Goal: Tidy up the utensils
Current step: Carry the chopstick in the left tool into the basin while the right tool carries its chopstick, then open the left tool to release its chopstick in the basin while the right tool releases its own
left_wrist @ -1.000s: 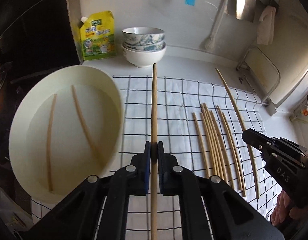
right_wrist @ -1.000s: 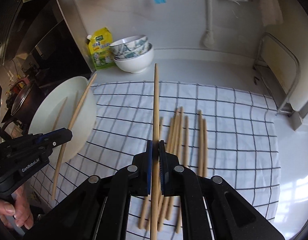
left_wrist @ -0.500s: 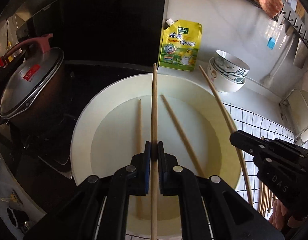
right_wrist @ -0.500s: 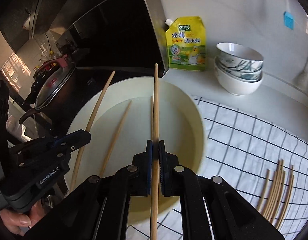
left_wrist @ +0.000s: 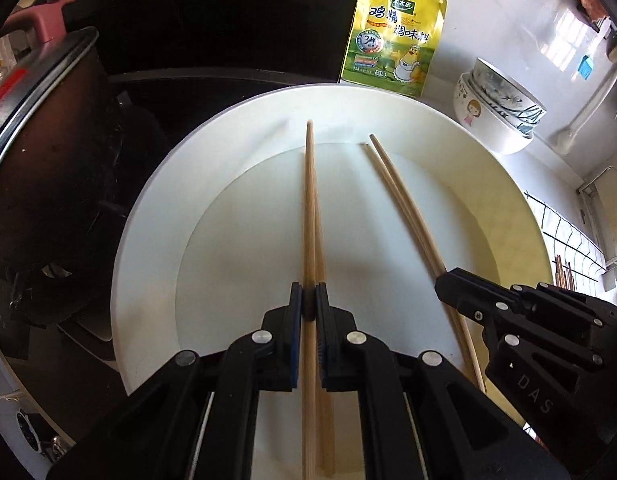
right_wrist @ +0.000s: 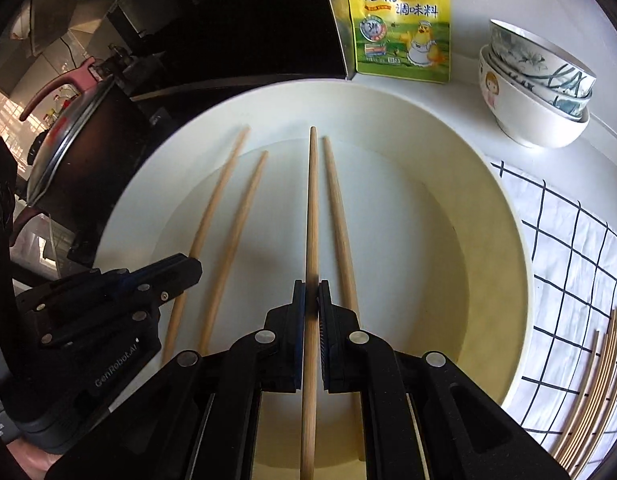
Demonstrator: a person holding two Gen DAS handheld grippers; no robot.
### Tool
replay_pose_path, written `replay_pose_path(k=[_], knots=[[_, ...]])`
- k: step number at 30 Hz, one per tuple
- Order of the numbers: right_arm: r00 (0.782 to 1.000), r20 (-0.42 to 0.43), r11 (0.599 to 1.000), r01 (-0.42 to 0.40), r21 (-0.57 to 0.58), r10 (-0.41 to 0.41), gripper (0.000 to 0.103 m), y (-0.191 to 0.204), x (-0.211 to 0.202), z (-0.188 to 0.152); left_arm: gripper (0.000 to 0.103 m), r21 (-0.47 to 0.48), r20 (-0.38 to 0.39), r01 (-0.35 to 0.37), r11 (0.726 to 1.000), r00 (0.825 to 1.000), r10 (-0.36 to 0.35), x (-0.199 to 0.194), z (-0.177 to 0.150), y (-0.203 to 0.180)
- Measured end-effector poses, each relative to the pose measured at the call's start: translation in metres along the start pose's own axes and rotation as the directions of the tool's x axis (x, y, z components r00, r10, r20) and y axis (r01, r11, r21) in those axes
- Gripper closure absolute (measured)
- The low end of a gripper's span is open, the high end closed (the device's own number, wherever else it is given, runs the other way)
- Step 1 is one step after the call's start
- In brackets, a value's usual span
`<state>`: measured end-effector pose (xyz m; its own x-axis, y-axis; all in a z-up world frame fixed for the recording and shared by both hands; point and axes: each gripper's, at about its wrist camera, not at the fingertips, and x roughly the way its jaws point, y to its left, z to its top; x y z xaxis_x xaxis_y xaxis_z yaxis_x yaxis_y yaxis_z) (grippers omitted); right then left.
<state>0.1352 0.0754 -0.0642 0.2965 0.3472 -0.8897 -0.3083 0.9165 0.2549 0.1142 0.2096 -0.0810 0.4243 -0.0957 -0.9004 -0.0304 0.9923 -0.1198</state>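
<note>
**Holding two chopsticks over the cream basin**

Hovering above the wide cream basin (left_wrist: pixel 148 216), both claws are clamped on one wooden chopstick apiece. The left claw (left_wrist: pixel 308 304) has its jaws pressed together on the left-held chopstick (left_wrist: pixel 308 208), which runs straight ahead with its tip over the far wall of the basin. The right claw (right_wrist: pixel 311 300) is likewise closed tight on the right-held chopstick (right_wrist: pixel 311 208), pointing the same way.

Counting the sticks in the basin: the right wrist view shows four in all, two of them gripped and two lying loose on the basin floor. One loose chopstick (right_wrist: pixel 238 232) lies between the two claws; the other loose chopstick (right_wrist: pixel 338 220) lies just beside the right-held one, on its right. In the left wrist view a loose stick sits almost directly under the held one, and the pair at right is the right claw's stick with its loose neighbour.

Outside the basin, a bundle of remaining chopsticks (right_wrist: pixel 592 384) lies on the black-and-white checked cloth (right_wrist: pixel 568 248) to the right; they overlap too closely to count exactly, though at least six show. Behind the basin stand one yellow seasoning pouch (right_wrist: pixel 400 28) and a stack of bowls (right_wrist: pixel 536 92) on the desk, three as far as can be told. One lidded pot (left_wrist: pixel 40 152) with a pink handle sits at left.
</note>
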Motion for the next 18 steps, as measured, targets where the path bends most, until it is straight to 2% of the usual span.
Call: replay_pose_path(k=[3, 5, 7, 9, 18], knots=[[1.0, -0.002, 1.0, 0.014, 0.012, -0.014, 0.097, -0.002, 0.003, 0.001, 0.095, -0.001, -0.003, 0.003, 1.0, 1.0, -0.003, 0.004, 0.004, 0.001], [1.0, 0.002, 1.0, 0.019, 0.02, -0.019, 0.096, -0.003, 0.002, 0.001, 0.09, -0.004, 0.001, 0.004, 1.0, 1.0, -0.004, 0.004, 0.007, 0.002], [1.0, 0.021, 1.0, 0.014, 0.026, -0.015, 0.092, -0.003, -0.002, -0.001, 0.07, -0.01, 0.01, -0.004, 1.0, 1.0, 0.004, 0.002, 0.009, 0.004], [0.999, 0.043, 0.999, 0.028, 0.021, -0.029, 0.088, -0.002, -0.008, -0.003, 0.058, -0.017, 0.02, -0.004, 1.0, 1.0, 0.004, -0.002, 0.01, 0.007], [0.998, 0.054, 0.998, 0.041, 0.041, -0.043, 0.088, -0.005, -0.024, -0.018, 0.058, -0.026, 0.042, -0.014, 1.0, 0.999, 0.015, -0.026, 0.0, 0.013]])
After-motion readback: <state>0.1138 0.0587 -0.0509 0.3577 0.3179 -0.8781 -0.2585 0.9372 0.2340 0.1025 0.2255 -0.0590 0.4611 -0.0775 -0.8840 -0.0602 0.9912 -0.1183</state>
